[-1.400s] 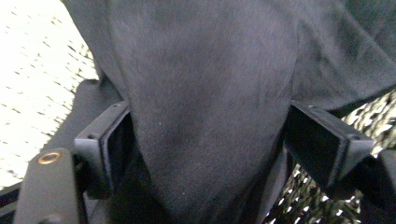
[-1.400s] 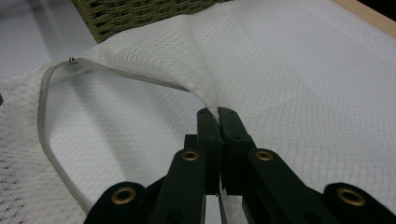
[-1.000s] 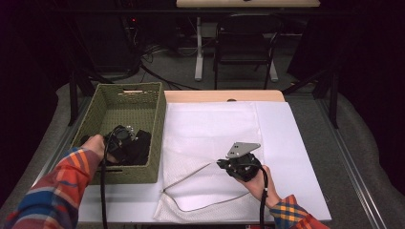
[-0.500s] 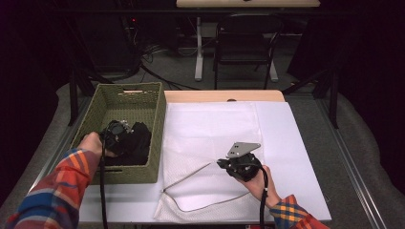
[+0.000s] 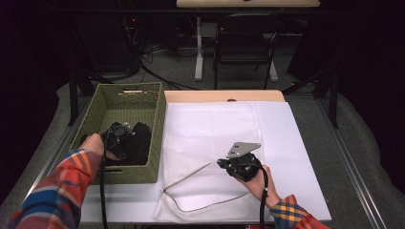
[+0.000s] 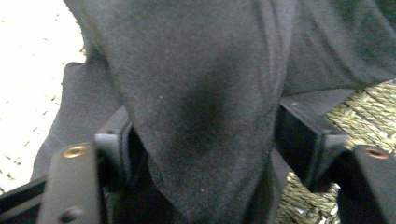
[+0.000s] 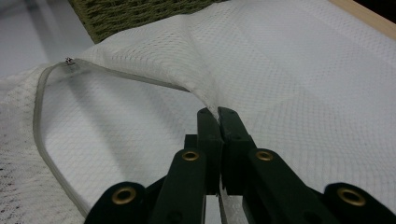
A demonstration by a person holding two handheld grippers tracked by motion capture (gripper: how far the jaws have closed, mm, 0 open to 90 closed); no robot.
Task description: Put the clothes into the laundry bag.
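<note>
Near edge of the table (image 5: 305, 143): two plaid sleeves (image 5: 57, 191) come in from below, orange, red and blue checks.

Right gripper (image 5: 223, 163) sits at the near-right part of the white sheet (image 5: 296, 157), grey three-cornered plate on top, cable trailing back over the right hand (image 5: 260, 183). In the right gripper view its jaws are pressed together on a pinched ridge of the mesh bag (image 7: 289, 70): no gap, fabric standing up between the tips. The right gripper (image 7: 218, 114) lifts the upper layer into a tent.

Mesh bag (image 5: 210, 138): white, fine honeycomb net, thin and limp, rectangular, lying flat over the middle of the table and reaching the near edge. Its zipper (image 7: 44, 135) is a grey tape that curves round the open mouth, small metal pull at the corner (image 7: 69, 59). Mouth gapes toward the near-left.

Left side: green woven basket (image 5: 114, 98), rectangular, coarse plaited weave, slot handles in its end walls, set along the left edge of the table, touching the bag's left side. Left gripper (image 5: 123, 135) is down inside it, left hand (image 5: 98, 143) at the near wall.

Left gripper view: a black garment (image 6: 201, 93), soft matte knit, faintly linty, hangs in a fold between the jaws. Jaws stand wide apart, one each side of the fold; cannot tell whether they press it. Green weave shows at lower right.

Far edge: bare wooden strip (image 5: 224, 96).
</note>
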